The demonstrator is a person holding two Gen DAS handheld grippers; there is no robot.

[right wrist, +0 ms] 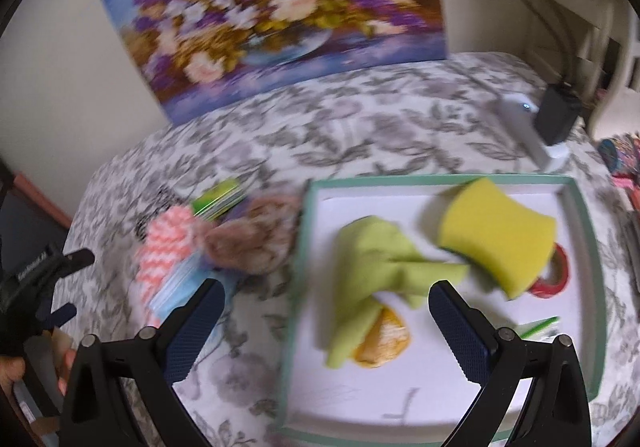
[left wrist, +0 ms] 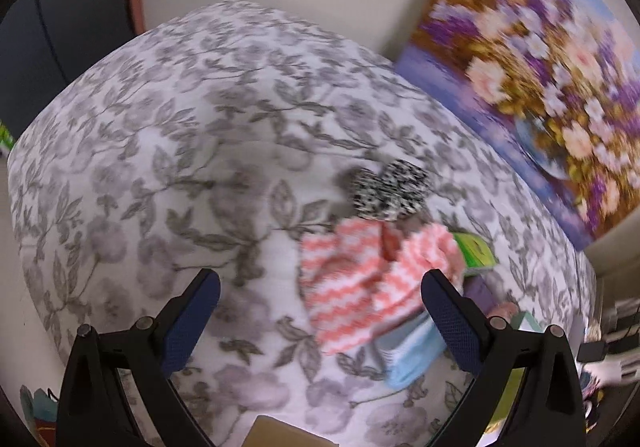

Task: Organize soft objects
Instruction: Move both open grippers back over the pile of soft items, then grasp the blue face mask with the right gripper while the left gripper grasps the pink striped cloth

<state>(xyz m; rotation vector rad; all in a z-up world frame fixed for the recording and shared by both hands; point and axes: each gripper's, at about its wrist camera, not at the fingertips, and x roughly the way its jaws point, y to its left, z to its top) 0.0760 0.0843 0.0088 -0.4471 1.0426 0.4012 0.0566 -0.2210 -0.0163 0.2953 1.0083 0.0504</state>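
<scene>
The tray [right wrist: 586, 215], green-rimmed with a white floor, sits on the floral-clothed tabletop [right wrist: 360, 127] and serves as the landmark. Inside it a yellow sponge [right wrist: 496, 231] with a dark underside lies toward the far right corner, tilted, its long axis running from far left to near right; touching it on the left is a crumpled green cloth [right wrist: 376, 267], which drapes over an orange scrubber [right wrist: 386, 343]. A red tape roll [right wrist: 554, 279] peeks from under the sponge. Just left of the tray lies a heap: a brown fuzzy piece [right wrist: 248, 243], a coral zigzag cloth [left wrist: 352, 287], a light blue cloth [left wrist: 412, 355], a green packet [left wrist: 476, 249], and farther off a black-and-white speckled piece [left wrist: 386, 193]. The right gripper [right wrist: 326, 321] hangs over the tray's near left part, fingers spread and empty. The left gripper [left wrist: 320, 309] hovers by the heap, fingers likewise apart, holding nothing.
</scene>
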